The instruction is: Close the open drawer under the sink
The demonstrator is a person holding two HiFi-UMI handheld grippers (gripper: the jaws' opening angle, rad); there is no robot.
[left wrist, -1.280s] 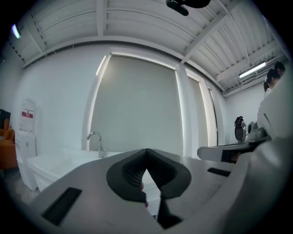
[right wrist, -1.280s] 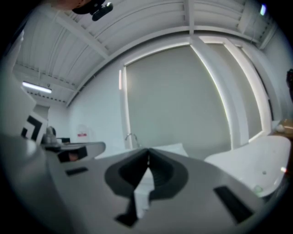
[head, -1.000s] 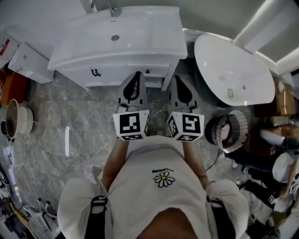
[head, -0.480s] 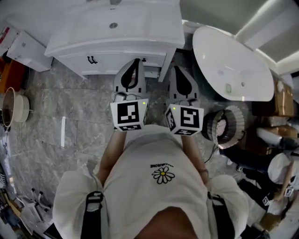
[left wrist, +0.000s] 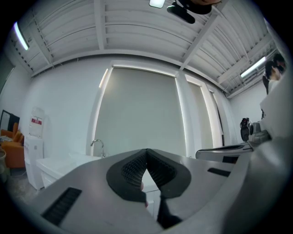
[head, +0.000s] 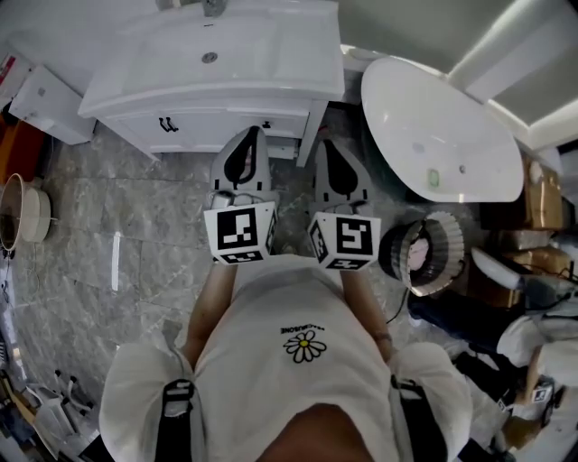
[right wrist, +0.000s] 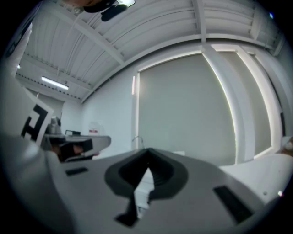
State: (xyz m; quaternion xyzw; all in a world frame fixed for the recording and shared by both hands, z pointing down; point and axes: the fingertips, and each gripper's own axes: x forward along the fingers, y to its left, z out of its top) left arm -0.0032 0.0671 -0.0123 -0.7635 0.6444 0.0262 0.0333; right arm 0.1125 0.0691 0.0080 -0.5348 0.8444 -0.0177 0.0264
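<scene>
Cropped at head view's top edge: faucet [head: 213,7]. Unclear how far out drawer [head: 282,146] stands, perhaps slightly; partly behind left gripper [head: 252,135]. Blurred throughout: right gripper view.

Shirt [head: 271,307]: white, loose. We note a printed daisy [head: 304,345] on the chest, white petals round a yellow centre, under a short arc of small dark lettering that we cannot read. Sleeves [head: 135,397] are short, wide and white. Two black straps [head: 176,420] run over the shoulders, each with a pale buckle.

Left gripper [head: 248,133] and right gripper [head: 325,144]: pale grey tapered shells with dark hollows. Each carries a white cube [head: 239,232] with black square markers on its faces.

In the gripper views we log smooth grey shells with black rectangular slots [left wrist: 62,205], and black ribbed pads [left wrist: 132,167] set in a dark rim.
</scene>
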